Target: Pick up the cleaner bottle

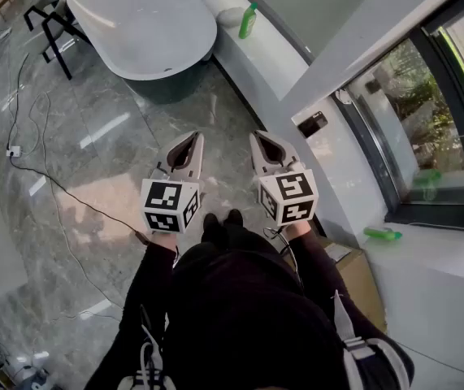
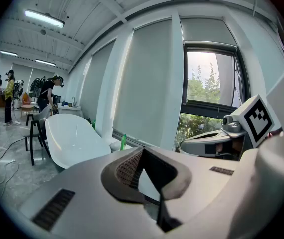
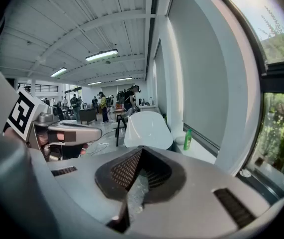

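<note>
My left claw (image 1: 188, 140) and right claw (image 1: 264, 140) are both closed together and empty. The green cleaner bottle (image 1: 249, 20) stands upright well ahead of them, on the ledge (image 1: 258, 65) beside the bathtub (image 1: 138, 23).

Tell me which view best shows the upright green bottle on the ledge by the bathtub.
The head view: the green bottle stands whole on the white ledge beside the bathtub. The right gripper view shows it smaller and side-on in the distance; the left gripper view shows only a thin green sliver.
</note>
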A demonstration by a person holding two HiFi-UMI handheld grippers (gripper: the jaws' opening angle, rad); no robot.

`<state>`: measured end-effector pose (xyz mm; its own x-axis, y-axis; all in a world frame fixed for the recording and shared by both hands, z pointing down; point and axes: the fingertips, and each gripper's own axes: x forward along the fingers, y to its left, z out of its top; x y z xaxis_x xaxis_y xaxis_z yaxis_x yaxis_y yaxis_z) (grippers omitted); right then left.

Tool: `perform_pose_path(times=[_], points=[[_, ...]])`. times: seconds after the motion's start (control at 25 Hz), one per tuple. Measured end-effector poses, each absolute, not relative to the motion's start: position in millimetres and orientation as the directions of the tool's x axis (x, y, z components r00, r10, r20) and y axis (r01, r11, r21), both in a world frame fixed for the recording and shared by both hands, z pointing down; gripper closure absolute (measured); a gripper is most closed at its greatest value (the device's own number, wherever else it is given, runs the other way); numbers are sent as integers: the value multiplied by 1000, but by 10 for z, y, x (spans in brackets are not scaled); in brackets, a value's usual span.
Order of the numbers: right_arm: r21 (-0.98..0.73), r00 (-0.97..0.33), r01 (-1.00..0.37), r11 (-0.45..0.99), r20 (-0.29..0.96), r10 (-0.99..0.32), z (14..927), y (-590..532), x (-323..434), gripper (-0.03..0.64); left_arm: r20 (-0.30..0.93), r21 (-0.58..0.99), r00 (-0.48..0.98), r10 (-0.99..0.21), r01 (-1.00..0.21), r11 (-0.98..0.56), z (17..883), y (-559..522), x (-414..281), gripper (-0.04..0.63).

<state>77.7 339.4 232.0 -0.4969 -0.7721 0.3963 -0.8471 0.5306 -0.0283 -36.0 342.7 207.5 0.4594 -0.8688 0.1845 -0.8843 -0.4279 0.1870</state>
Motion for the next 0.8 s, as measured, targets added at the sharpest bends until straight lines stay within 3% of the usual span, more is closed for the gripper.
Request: perform_pose_path(times=[0.8], points=[[-72, -508, -847, 527, 402, -761, 2380, 3296, 552, 615, 190, 191, 457, -869, -885, -424, 2124, 3341, -604, 588]])
